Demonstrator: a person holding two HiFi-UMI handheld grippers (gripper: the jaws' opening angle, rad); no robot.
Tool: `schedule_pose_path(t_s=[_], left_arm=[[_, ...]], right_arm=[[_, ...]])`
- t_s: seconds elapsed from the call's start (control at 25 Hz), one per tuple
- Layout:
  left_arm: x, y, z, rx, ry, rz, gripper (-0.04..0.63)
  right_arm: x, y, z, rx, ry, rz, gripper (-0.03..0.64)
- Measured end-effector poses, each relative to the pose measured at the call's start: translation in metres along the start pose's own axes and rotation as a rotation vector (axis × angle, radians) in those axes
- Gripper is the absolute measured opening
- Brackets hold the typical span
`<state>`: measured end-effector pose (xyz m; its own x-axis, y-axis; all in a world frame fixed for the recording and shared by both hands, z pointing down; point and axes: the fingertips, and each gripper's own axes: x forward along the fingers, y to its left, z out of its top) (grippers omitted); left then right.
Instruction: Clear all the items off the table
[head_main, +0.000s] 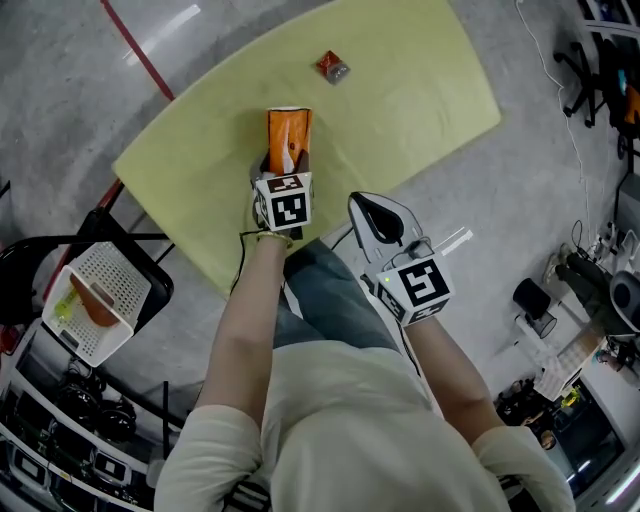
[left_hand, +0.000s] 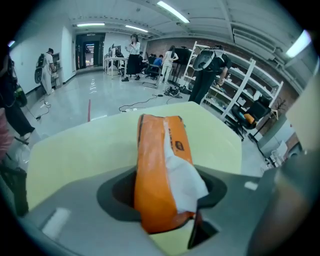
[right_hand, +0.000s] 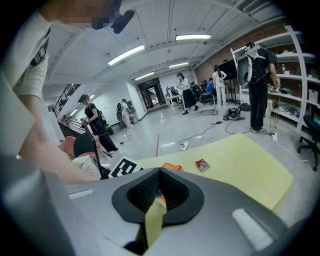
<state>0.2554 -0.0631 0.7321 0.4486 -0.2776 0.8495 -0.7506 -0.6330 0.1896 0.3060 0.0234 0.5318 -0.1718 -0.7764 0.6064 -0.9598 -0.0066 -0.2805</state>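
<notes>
Left gripper (head_main: 285, 165): we pinch the orange tissue pack (head_main: 288, 135) at its near end, over the middle of the desk (head_main: 400, 110).
Right gripper (head_main: 375, 215): pressed together, empty, by the desk's near edge.
Red packet (head_main: 332, 67): far side of the desk, well apart from the pack.

No word or number is clear enough to read. The orange pack (left_hand: 160, 175) has a small dark logo and a line of print on its top face, both too blurred. The red packet (head_main: 333, 67), well beyond the orange pack, shows no legible print.
</notes>
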Motion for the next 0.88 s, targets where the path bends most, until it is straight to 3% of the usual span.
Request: schedule_pose_path(t_s=[0.32, 0.88], left_arm=[[-0.045, 0.009, 0.006, 0.046, -0.034, -0.014, 0.256], [-0.133, 0.027, 0.006, 0.038, -0.08, -0.032, 0.255]], right_arm=[[-0.003, 0.034, 0.017, -0.026, -0.038, 0.024, -0.006], [-0.023, 0.089, 0.03, -0.092, -0.065, 0.061, -0.006]])
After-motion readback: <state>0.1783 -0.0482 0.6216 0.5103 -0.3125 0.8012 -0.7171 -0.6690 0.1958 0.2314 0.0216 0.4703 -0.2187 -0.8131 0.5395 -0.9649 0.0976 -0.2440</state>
